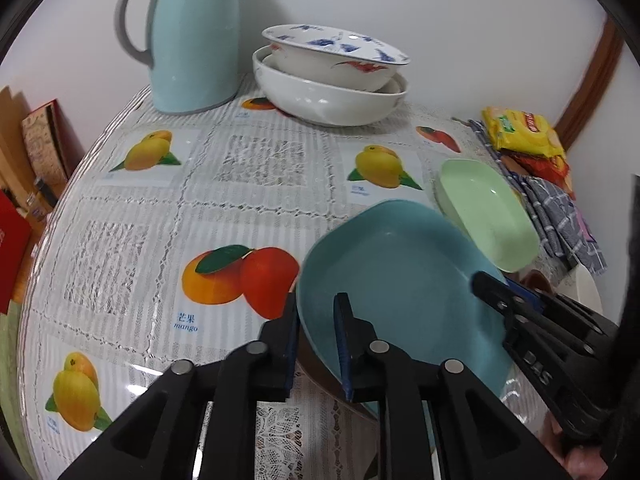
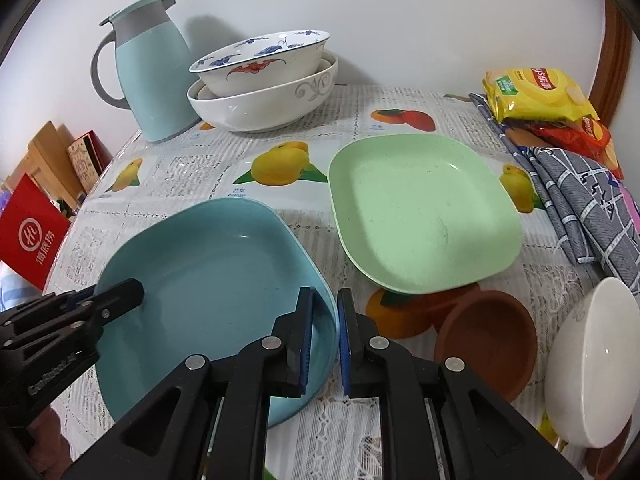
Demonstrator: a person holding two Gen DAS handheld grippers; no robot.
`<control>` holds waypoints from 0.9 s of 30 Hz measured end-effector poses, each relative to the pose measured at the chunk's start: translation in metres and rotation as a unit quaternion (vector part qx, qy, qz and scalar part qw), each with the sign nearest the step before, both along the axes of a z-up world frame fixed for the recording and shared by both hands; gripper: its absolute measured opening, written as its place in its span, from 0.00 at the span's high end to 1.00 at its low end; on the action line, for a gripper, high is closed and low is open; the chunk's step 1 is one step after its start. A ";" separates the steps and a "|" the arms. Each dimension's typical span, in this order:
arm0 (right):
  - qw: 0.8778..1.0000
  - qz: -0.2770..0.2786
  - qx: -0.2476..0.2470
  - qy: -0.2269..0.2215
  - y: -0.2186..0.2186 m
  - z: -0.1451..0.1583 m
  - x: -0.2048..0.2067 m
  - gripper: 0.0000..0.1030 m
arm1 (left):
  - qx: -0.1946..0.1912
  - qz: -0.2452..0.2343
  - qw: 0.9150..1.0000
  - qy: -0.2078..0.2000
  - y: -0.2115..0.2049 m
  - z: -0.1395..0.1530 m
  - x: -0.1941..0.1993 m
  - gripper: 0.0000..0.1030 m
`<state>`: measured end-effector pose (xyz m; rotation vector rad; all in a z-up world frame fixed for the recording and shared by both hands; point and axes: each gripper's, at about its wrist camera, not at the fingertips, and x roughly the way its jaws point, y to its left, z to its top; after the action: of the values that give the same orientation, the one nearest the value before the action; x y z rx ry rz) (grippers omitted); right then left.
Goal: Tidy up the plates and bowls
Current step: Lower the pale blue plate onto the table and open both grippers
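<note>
The left gripper point(image 1: 316, 336) pinches the near rim of the blue plate point(image 1: 400, 276), one finger inside and one outside. The right gripper point(image 1: 504, 300) reaches onto that plate's right edge. Just beyond the blue plate lies a green plate point(image 1: 486, 212); farther behind it stand stacked bowls point(image 1: 332, 76).

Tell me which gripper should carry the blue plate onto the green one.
Right. The right gripper straddles the blue plate rim on the side nearest the green plate; the left gripper sits at the plate's far edge.
</note>
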<state>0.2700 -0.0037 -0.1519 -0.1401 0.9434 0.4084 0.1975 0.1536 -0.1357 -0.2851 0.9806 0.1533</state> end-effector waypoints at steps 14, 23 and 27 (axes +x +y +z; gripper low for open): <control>1.000 -0.006 0.003 -0.017 -0.004 0.010 -0.005 0.65 | 0.008 -0.011 1.000 0.002 -0.002 0.013 -0.012 0.58; 0.998 -0.028 0.020 -0.048 -0.037 0.051 -0.035 0.47 | 0.017 -0.013 0.999 -0.027 -0.014 0.043 -0.033 0.55; 0.996 -0.045 0.012 -0.079 -0.071 0.079 -0.059 0.43 | 0.007 -0.018 0.999 -0.044 -0.023 0.056 -0.043 0.53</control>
<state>0.2108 -0.0743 -0.0733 -0.1051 0.7863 0.3211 0.1546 0.1307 -0.0797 -0.2591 0.8959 0.1145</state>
